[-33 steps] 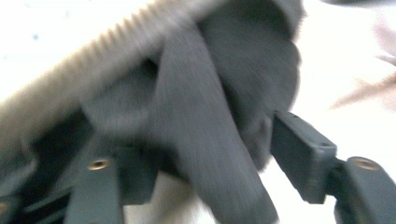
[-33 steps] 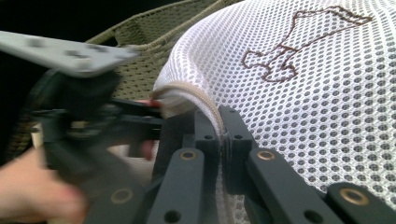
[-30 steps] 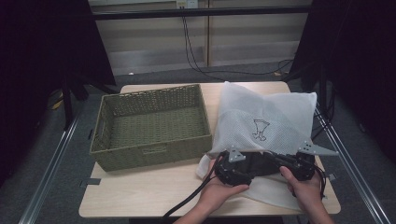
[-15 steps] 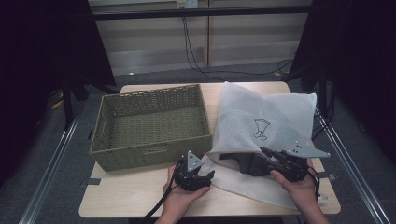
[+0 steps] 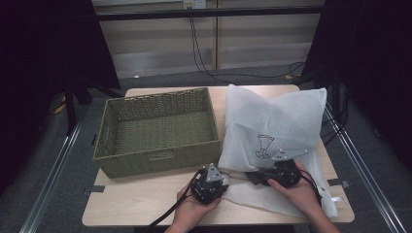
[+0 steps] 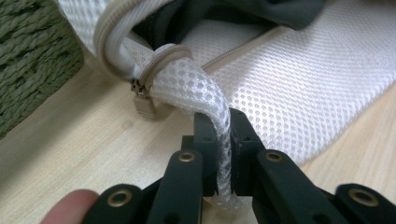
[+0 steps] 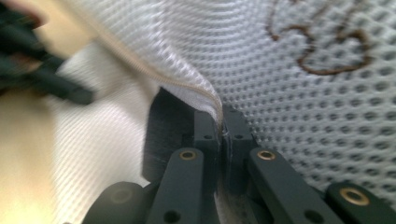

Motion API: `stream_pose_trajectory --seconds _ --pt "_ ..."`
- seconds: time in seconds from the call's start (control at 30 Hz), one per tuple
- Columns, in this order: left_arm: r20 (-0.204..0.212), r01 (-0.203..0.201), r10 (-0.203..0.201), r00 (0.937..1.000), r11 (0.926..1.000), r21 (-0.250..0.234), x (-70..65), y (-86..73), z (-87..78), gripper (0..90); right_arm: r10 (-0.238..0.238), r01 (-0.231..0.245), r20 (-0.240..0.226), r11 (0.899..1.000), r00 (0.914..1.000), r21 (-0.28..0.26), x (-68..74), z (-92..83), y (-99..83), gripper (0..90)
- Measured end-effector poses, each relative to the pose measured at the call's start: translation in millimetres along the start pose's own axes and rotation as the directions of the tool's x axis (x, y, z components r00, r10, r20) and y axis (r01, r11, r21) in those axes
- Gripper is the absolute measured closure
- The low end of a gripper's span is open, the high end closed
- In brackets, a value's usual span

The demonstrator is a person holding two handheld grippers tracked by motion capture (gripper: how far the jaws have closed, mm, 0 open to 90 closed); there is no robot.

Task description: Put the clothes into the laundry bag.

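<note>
We see the wicker basket (image 5: 158, 131) at the table's left. Beside it our left gripper (image 5: 210, 180) has just closed, pinching the mesh laundry bag (image 5: 277, 121) by its zipper end. Our right gripper (image 5: 281, 173) has just clamped the bag's upper edge.

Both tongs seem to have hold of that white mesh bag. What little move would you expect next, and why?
Probably pulling the two edges gently apart to widen the mouth. The left tongs pinch the mesh bag at its edge by the zipper pull; the right tongs pinch the upper edge. Dark cloth shows inside the open mouth, and the basket waits alongside.
</note>
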State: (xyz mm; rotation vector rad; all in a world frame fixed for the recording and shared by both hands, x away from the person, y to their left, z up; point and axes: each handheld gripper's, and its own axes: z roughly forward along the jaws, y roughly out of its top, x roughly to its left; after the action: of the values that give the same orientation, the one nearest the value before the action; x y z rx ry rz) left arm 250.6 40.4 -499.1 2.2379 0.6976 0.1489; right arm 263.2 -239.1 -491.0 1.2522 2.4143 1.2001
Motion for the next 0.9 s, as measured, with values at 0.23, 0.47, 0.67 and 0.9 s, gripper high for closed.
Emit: stream_pose_trajectory --seconds 0.23,0.47,0.67,0.9 --pt "0.003 -0.015 0.015 0.9999 0.9995 -0.026 -1.7 -4.5 -0.7 86.2 0.04 -0.033 0.167 0.999 0.9852 -0.042 -27.8 15.9 14.3 88.3" --pt "0.003 -0.001 0.001 1.0 0.9984 -0.056 -3.1 -7.9 0.1 85.7 0.106 -0.082 0.182 0.987 0.9776 -0.136 -47.2 20.0 17.2 88.0" --pt "-0.009 0.018 -0.018 0.9998 0.9976 -0.066 -2.5 -8.7 0.3 84.4 -0.029 0.035 0.044 0.987 0.9986 -0.156 -4.9 -26.6 5.3 87.7" --pt "-0.014 0.008 -0.009 0.9999 0.9981 -0.061 -3.6 -8.5 -0.1 85.2 0.145 -0.145 0.0 0.989 0.9895 0.044 -27.5 -3.5 -13.4 88.6"
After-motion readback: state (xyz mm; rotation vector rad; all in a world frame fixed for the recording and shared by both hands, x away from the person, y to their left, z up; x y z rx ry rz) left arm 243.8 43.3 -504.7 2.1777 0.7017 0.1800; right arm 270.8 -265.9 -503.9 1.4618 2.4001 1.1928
